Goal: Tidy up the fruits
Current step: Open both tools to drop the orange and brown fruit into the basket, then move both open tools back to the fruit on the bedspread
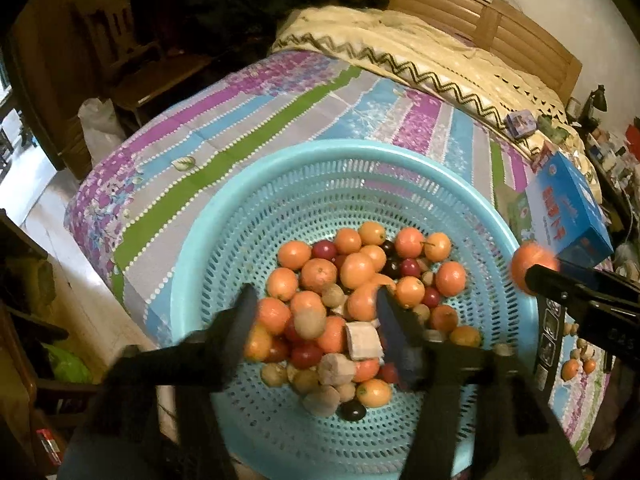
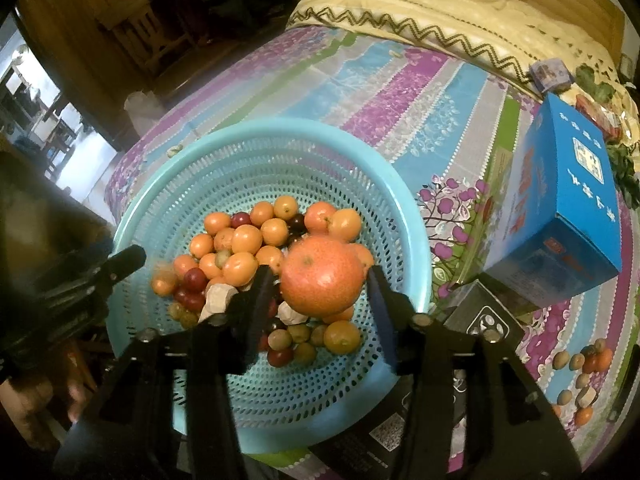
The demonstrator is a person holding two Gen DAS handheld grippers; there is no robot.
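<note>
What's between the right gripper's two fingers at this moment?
A large orange sits between the fingers of the right gripper, above the blue basket of fruit. The right wrist view shows it best.

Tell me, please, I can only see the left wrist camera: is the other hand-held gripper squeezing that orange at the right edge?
Observer: No. In the right wrist view the orange sits between the right hand-held gripper's fingers, and there looks to be a thin gap on each side.
Child: Is it over the basket?
Observer: It seems so. In that view it lines up with the fruit heap inside the blue basket.
Child: Anything else I can't see?
Observer: There is what looks like a person's hand, blurred, in the bottom left corner.
</note>
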